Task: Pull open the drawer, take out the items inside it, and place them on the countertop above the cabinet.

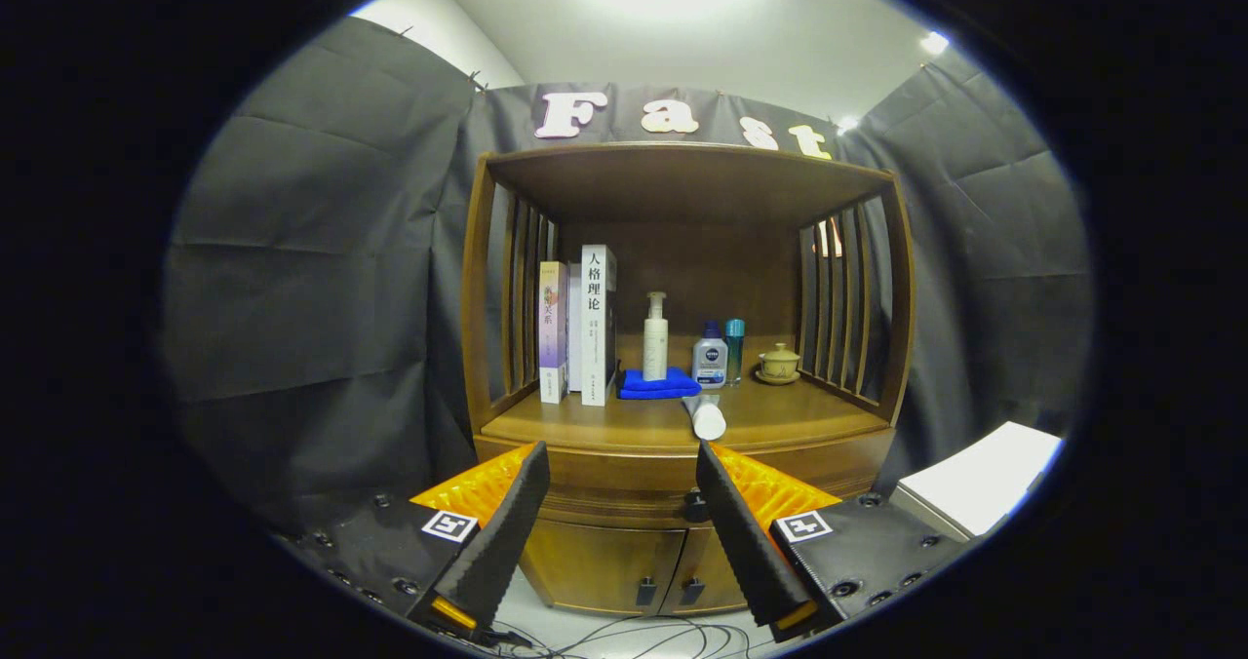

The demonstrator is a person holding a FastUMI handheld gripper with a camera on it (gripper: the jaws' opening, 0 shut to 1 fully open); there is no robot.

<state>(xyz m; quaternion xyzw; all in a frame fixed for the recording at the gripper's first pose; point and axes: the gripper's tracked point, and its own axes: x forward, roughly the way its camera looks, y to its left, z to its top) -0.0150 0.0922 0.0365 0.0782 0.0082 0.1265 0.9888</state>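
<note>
The gripper [624, 484] hangs in front of a wooden cabinet [682, 445], its jaws spread wide apart and grasping nothing. Between the two fingers, the drawer [624, 469] front runs across the cabinet just under the surface [604, 423]; it looks pushed in, flush with the frame, though the right finger covers much of its knob [694, 505]. Below the drawer sit two small doors [624, 566], each with a dark handle near the middle seam.

On the surface, beyond the fingers, a white tube [705, 415] lies on its side near the front edge, cap end toward the camera. Behind it, a folded blue cloth [659, 384] carries an upright white pump bottle [655, 337]. Just right of the cloth stand a squat bottle with a blue cap [710, 357] and a slim teal bottle [734, 347] close together, then a small lidded teacup on a saucer [779, 363], set apart. To the left, several books [577, 328] stand upright against the slatted side.

Cables [624, 635] trail on the floor before the cabinet.
</note>
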